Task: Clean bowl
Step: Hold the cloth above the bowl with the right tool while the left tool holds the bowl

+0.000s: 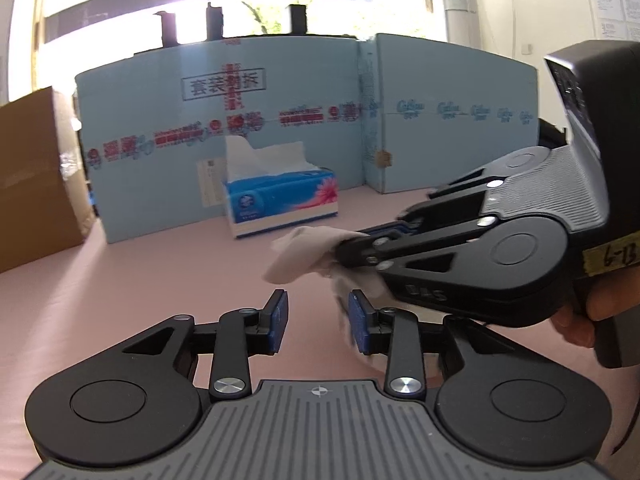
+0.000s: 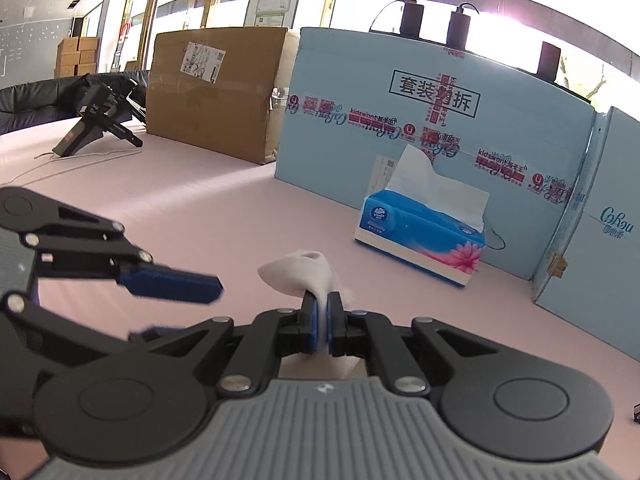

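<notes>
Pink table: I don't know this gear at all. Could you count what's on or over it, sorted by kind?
Hand tools: 3 (left tool, right tool, spare tool lying at the back)
Tissue box: 1
Crumpled tissue, pinched in the right tool: 1
Brown cardboard box: 1
Light blue boxes: 2
Total: 8

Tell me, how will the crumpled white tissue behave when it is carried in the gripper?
The crumpled white tissue is probably floppy: it droops and folds around the right gripper, which is shut on it. It looks very light and may flutter when moved. It likely tears easily, being thin like the sheet in the blue tissue box.
</notes>
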Motion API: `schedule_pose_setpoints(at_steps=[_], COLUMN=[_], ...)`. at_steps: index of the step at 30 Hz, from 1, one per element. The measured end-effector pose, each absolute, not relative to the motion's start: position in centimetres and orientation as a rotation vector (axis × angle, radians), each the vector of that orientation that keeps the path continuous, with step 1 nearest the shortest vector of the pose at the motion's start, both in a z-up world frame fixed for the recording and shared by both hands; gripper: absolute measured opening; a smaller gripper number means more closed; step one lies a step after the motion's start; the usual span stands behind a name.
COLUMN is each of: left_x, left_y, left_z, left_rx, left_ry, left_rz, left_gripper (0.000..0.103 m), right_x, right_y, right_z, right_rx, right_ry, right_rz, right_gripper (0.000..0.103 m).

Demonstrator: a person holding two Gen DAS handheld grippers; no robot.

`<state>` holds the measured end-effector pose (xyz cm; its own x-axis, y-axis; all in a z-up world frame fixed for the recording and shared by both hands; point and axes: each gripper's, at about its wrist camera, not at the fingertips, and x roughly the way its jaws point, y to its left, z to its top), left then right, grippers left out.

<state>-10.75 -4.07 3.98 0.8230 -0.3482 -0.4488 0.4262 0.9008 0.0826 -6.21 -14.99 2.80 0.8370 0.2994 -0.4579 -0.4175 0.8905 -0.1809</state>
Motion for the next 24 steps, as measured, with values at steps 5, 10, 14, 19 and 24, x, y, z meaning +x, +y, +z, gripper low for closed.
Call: schedule_pose_setpoints(at_steps=[5,10,14,19,24], left_x=[-10.4,-10.3,-10.2,-10.3,-10.6], left_y=[-2.3,-1.7,-2.0,-2.4,-3.3], left_z=[4.3,4.3,4.3,4.4,4.8], left_rx=[0.157,0.148,0.144,0.145,0.155], left_ry=[0.448,0.452,0.448,0.439,0.425], left_rz=[-0.341,-0.322,-0.334,-0.346,-0.376], left_gripper=[0.041,0.04,0.04,0.04,0.04], right_x=[-6.9,-7.7,-9.0,-10.5,-11.4], right_y=[-14.5,-14.4,-14.3,-14.8,-15.6], right_z=[2.6,2.5,2.3,2.2,2.2], right_rx=[-0.292,-0.295,-0.303,-0.308,-0.285], right_ry=[0.436,0.443,0.456,0.466,0.466], right_rz=[0.416,0.442,0.458,0.457,0.43], right_gripper=[0.004,0.004,0.004,0.004,0.004])
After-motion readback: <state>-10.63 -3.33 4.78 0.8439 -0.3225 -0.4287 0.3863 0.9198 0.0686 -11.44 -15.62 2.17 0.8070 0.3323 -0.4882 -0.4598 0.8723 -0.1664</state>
